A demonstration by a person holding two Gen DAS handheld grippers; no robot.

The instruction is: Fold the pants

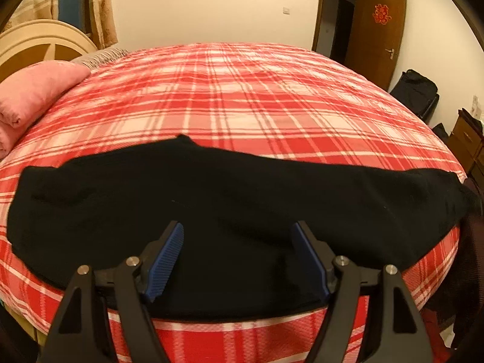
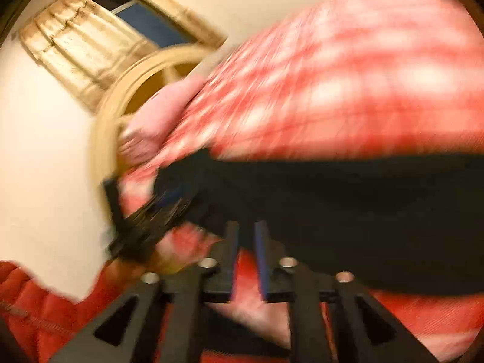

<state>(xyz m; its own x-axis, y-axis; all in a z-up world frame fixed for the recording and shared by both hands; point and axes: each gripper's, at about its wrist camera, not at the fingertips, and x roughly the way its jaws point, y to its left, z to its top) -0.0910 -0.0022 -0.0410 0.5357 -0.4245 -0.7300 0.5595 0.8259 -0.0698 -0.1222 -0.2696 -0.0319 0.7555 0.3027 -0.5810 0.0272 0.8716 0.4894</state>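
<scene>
Black pants (image 1: 242, 187) lie stretched sideways across the near part of a red plaid bed (image 1: 242, 90). Their right end hangs off the bed's corner. My left gripper (image 1: 238, 227) hovers open and wide over the middle of the pants near the front edge, its blue pads (image 1: 165, 260) clear of the cloth. The right wrist view is motion-blurred. There my right gripper (image 2: 246, 227) stands at the near edge of the pants (image 2: 363, 211) with a narrow gap between its fingers and nothing seen in it. The left gripper (image 2: 160, 208) shows blurred at the pants' left end.
A pink pillow (image 1: 36, 90) and a cream headboard (image 1: 45, 39) lie at the bed's left. A brown door (image 1: 378, 30), a black bag (image 1: 417, 87) and wooden drawers (image 1: 469, 139) stand at the right. A person's red sleeve (image 2: 36, 296) shows low left.
</scene>
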